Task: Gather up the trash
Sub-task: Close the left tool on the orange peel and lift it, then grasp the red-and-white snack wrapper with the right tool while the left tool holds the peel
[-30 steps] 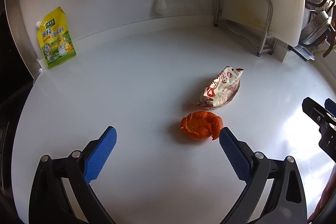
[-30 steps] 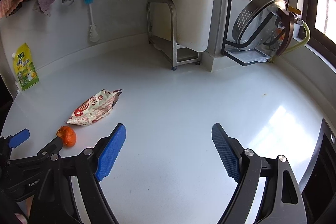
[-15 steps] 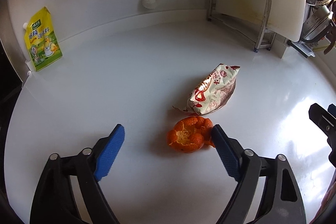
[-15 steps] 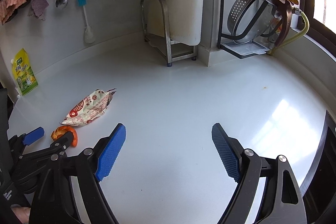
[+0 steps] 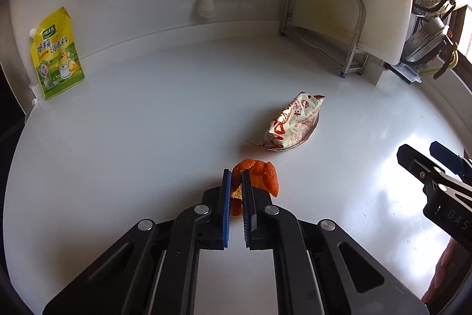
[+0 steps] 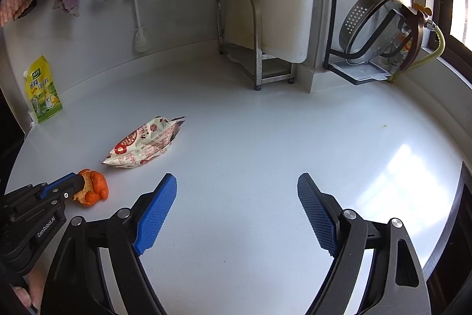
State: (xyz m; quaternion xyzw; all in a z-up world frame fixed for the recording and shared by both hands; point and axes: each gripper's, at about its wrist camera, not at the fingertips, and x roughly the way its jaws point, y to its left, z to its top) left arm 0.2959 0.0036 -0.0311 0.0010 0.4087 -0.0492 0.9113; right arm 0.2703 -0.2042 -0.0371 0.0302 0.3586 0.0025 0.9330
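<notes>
**Now the peel is pinched, the wrapper waits**

Broadly, the white glossy countertop (image 6: 265, 138) is bare enough that the two scraps stand out as the trash to gather. At the far right a metal cutting-board rack (image 6: 253, 49) holds a white board upright, likely to dry; at the far left a yellow stand-up seasoning pouch (image 5: 56, 55) leans against the wall, more pantry item than litter by my reading.

Near the middle lies the crumpled white-and-red printed snack wrapper (image 5: 292, 126), flat on the counter and touched by nothing. Just nearer than it sits the curled orange citrus peel (image 5: 259, 173), gripped at its left edge by the left gripper (image 5: 236, 182), whose blue pads are drawn narrow on a fold of it; an edge gives thin peel something to pinch.

The right gripper (image 6: 236, 197) hovers over bare counter with its jaws wide and empty, probably kept ready for the wrapper.
</notes>
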